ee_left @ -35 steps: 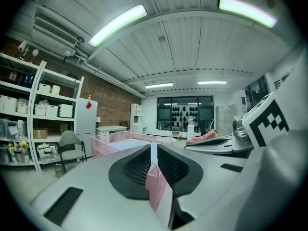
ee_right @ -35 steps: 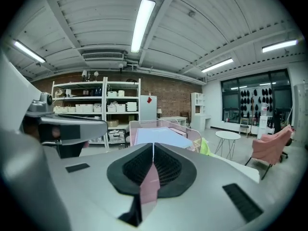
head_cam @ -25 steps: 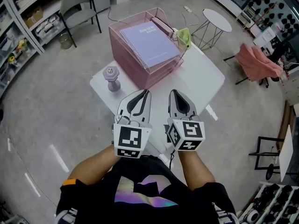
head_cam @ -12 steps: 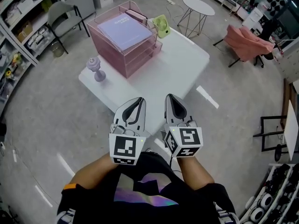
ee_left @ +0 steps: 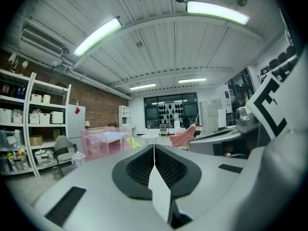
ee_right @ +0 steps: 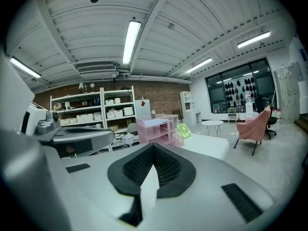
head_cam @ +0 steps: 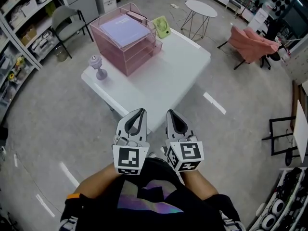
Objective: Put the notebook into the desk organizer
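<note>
A lilac spiral notebook [head_cam: 123,24] lies flat on the top tier of the pink wire desk organizer [head_cam: 126,52], which stands at the far left of the white table [head_cam: 159,78]. My left gripper [head_cam: 138,112] and right gripper [head_cam: 172,113] are held side by side close to the person's body, off the table's near edge, both shut and holding nothing. In the left gripper view the organizer [ee_left: 98,143] shows small and far off. It also shows far off in the right gripper view, as the pink organizer [ee_right: 155,130].
A lilac dumbbell [head_cam: 96,64] stands on the table's left corner and a small green fan [head_cam: 161,25] behind the organizer. A grey chair [head_cam: 67,18] and shelving [head_cam: 19,37] are at the left, a round side table [head_cam: 201,8] and a pink-draped chair [head_cam: 250,44] at the back right.
The whole view has drawn back from the table: table and organizer now sit farther off, and both grippers, still shut, have come off the tabletop towards the body.
</note>
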